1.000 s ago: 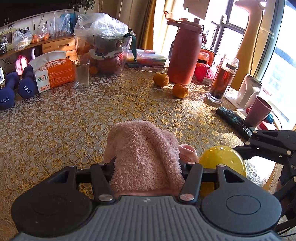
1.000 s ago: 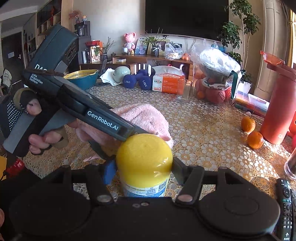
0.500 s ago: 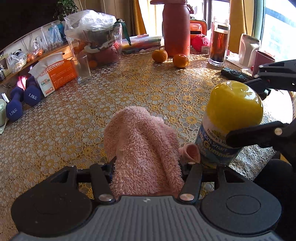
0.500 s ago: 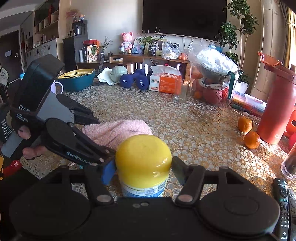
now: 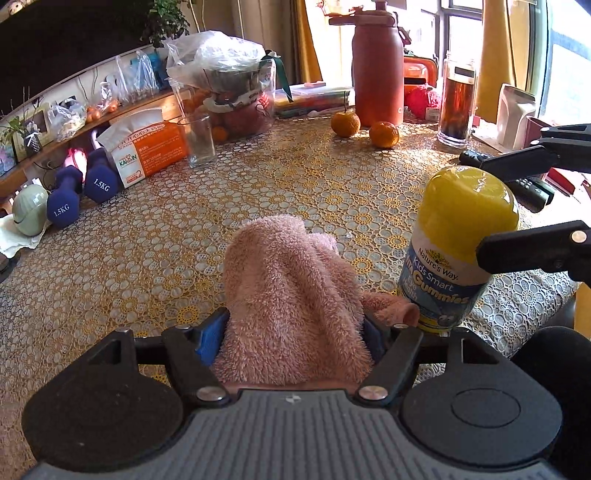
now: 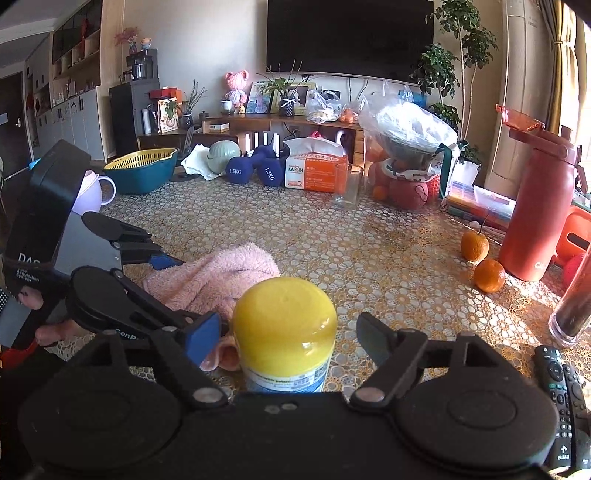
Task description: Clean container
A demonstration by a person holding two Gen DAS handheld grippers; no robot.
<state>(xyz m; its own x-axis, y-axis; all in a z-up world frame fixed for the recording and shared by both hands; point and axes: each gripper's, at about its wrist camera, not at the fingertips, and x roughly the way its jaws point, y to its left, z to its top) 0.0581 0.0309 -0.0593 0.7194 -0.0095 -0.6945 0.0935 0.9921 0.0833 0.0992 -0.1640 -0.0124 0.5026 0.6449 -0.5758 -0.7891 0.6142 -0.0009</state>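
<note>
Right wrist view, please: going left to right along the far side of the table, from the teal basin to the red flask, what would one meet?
Teal basin → green helmet-like dome → blue dumbbells → orange tissue box → empty glass → bagged fruit basket → red flask.

I am at a table (image 6: 369,258) covered with a gold and white lace-patterned cloth, lit by strong sunlight from tall windows (image 5: 461,22) hung with yellow curtains (image 5: 495,55). Across the room a large dark television (image 6: 349,35) hangs on a pale wall (image 6: 207,55) above a long, low wooden console (image 6: 258,122) crowded with ornaments and picture frames. A leafy potted tree (image 6: 454,55) stands beside the television. Wooden wall cabinets (image 6: 74,48) line the far left side.
</note>
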